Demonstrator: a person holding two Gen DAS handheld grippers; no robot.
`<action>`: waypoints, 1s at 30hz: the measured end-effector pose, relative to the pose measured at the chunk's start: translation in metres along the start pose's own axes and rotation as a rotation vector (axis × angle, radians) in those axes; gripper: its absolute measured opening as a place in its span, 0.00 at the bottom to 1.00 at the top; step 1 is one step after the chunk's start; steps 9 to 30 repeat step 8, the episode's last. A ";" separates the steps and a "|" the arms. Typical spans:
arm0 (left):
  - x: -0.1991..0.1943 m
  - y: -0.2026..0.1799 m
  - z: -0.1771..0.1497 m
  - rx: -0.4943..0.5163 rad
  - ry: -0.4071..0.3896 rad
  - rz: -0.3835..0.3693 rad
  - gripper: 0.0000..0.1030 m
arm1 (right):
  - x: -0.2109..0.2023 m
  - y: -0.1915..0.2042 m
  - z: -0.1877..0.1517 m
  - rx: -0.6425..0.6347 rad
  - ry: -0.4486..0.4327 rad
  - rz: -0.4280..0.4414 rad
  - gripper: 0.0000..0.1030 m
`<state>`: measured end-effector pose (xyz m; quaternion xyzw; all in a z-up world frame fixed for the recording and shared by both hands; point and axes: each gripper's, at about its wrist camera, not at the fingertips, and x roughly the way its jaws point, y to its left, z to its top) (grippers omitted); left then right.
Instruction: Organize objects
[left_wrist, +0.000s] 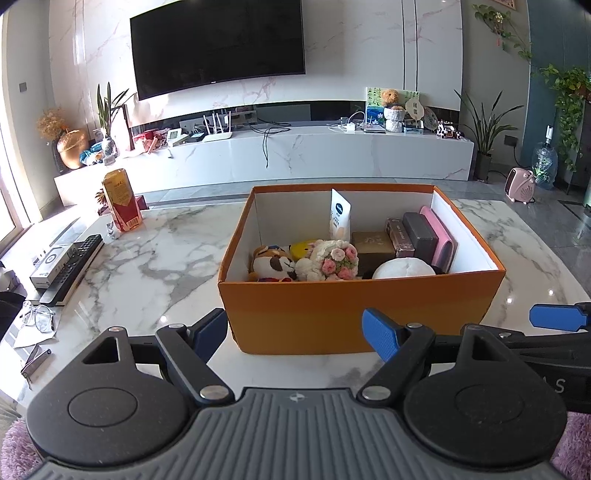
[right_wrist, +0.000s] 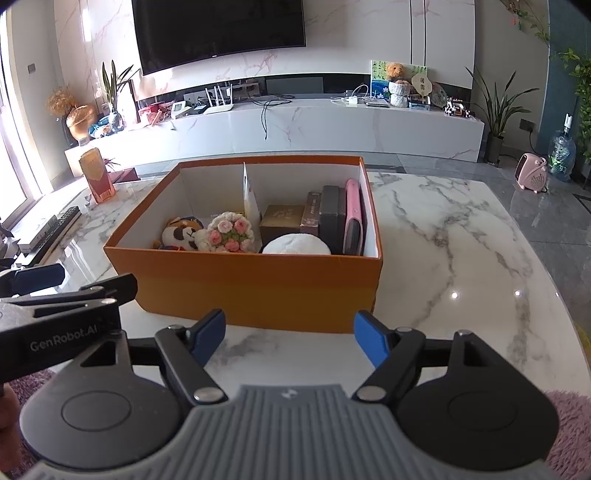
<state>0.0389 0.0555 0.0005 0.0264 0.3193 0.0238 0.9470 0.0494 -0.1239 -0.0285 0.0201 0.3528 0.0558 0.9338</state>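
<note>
One orange box (left_wrist: 364, 314) stands open on the marble desk (left_wrist: 147, 258), just ahead of both grippers; the left gripper (left_wrist: 295, 332) is released, its two blue pads wide apart with nothing between them; the right gripper (right_wrist: 290, 338) is likewise spread wide and empty, just short of the box's near wall; inside the box lie one plush dog (left_wrist: 273, 264), one crocheted bouquet (left_wrist: 334, 260), one yellow toy (left_wrist: 303, 249) partly hidden behind them, one white round cushion (left_wrist: 404, 269), one upright white tube (left_wrist: 340, 219), one brown box (left_wrist: 373, 243), two dark cases (left_wrist: 419, 236) standing on edge and one pink case (left_wrist: 441, 236) against the right wall; elsewhere on the desk stand one red and yellow carton (left_wrist: 122, 201), one remote control (left_wrist: 72, 269) and one pair of glasses (left_wrist: 37, 317)
</note>
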 end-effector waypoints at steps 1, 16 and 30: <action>0.000 0.000 0.000 0.000 0.000 0.000 0.92 | 0.000 0.000 0.000 -0.001 0.001 0.000 0.76; 0.000 0.000 0.000 -0.002 0.002 -0.001 0.92 | 0.004 0.000 -0.002 -0.010 0.014 -0.001 0.76; 0.000 0.000 0.000 -0.002 0.002 -0.001 0.92 | 0.004 0.000 -0.002 -0.010 0.014 -0.001 0.76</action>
